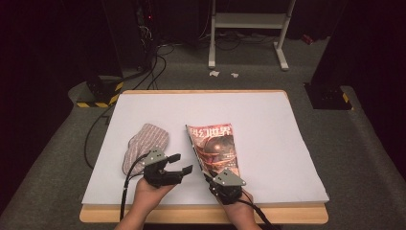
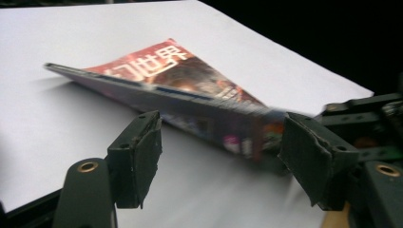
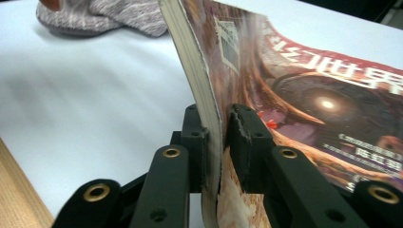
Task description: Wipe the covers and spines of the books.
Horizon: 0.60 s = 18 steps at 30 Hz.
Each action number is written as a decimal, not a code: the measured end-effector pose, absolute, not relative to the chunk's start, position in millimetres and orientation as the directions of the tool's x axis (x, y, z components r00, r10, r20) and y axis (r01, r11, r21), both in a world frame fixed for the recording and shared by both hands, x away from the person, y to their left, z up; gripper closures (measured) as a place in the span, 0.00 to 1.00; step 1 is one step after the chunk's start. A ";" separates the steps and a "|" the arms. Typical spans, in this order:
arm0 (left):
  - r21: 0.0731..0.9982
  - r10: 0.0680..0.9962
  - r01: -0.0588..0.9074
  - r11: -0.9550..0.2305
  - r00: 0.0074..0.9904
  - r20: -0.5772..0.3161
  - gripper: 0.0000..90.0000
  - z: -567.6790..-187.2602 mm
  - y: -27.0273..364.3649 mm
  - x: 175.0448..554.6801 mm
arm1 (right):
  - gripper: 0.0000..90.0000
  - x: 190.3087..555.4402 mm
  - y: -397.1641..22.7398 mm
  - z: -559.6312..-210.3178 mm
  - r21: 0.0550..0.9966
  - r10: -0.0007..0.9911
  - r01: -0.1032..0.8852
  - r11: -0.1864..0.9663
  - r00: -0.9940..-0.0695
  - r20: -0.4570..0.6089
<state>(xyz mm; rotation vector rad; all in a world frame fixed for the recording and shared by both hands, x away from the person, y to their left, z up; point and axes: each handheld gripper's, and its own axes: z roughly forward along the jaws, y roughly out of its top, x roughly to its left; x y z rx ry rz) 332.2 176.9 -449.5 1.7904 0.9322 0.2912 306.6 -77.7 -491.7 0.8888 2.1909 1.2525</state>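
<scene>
Gripping the magazine (image 3: 285,104) by its near edge, the right tool (image 3: 219,142) tilts it up off the white surface (image 1: 268,120); the left tool (image 1: 178,164) gapes empty beside it, near a mitten (image 1: 143,141).

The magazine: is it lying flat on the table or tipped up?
Tipped up. The right gripper pinches the magazine at its near edge, lifting one long side off the white sheet while the other rests on it.

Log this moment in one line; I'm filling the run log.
right gripper: shut on magazine, edge lifted | left gripper: open | table
</scene>
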 end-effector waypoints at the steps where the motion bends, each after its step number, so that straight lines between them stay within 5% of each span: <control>1: 0.877 0.722 0.453 -0.159 0.659 -0.210 0.34 -450.2 179.7 333.5 | 0.87 306.9 -80.5 -490.6 0.877 0.729 0.308 0.370 -0.681 -0.068; 18: 0.877 0.843 0.444 -0.180 0.530 -0.095 0.41 -453.2 245.7 345.9 | 0.93 311.0 -121.8 -479.3 0.904 0.757 0.287 0.318 -0.651 -0.059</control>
